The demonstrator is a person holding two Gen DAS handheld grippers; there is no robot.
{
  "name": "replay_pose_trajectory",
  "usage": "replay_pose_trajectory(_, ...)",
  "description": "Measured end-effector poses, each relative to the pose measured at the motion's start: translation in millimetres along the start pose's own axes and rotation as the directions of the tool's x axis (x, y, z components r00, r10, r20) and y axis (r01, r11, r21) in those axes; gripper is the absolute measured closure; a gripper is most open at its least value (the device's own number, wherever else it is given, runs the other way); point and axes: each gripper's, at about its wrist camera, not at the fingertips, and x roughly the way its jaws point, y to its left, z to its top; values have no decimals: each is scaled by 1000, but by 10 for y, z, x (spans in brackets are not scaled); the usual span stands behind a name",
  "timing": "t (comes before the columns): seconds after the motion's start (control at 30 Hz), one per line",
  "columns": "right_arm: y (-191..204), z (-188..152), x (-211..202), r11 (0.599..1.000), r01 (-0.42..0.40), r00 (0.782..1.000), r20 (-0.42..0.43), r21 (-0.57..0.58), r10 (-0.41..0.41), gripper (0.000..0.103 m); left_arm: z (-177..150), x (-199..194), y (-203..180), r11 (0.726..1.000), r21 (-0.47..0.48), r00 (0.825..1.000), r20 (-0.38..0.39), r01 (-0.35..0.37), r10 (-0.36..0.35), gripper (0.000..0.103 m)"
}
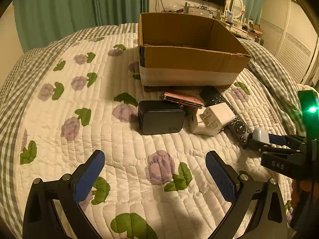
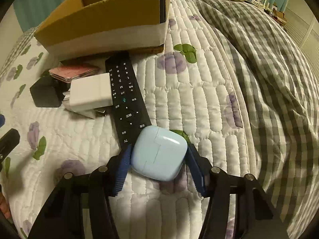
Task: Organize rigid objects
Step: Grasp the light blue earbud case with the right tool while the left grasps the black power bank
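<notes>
Earbud case (image 2: 159,154): pale blue, rounded, glossy, lower centre on quilt (image 2: 199,99), clamped by right gripper (image 2: 158,157). Remote (image 2: 125,99) touching its upper-left edge; white charger (image 2: 90,94), box (image 2: 103,27) beyond. Left gripper (image 1: 155,171) fingers apart, empty.

Left gripper (image 1: 155,171) jaws wide apart; right gripper (image 2: 159,155) jaws clamped, both angled downward.

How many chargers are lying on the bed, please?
2. The black charger lies in front of the cardboard box. The white charger lies beside it, against the remote. Others may be hidden inside the box.
</notes>
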Motion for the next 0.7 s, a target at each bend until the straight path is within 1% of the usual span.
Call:
replay_pose_trajectory(0.13, 18, 23, -128, 1000, 15, 999, 51, -18, -14, 48, -13, 33, 11, 1000, -15, 1000, -12, 0, 0, 0)
replay_pose_trajectory(0.3, 48, 69, -238, 1000, 23, 996, 86, -21, -21, 48, -9, 71, 21, 999, -37, 1000, -31, -3, 2, 0)
replay_pose_trajectory(0.43, 128, 205, -316, 1000, -11, 994, 110, -25, 14, 48, 55, 142, -15, 998, -38, 998, -47, -40, 38, 0)
replay_pose_trajectory(0.53, 259, 330, -310, 999, -15, 990, 139, -39, 20, 48, 110, 167, -12, 998, -43, 998, -50, -41, 39, 0)
replay_pose_trajectory(0.7, 314, 610, -227, 997, -74, 982, 175, -5, 74, 48, 271, 283, 36, 995, -76, 997, -59, -63, 58, 0)
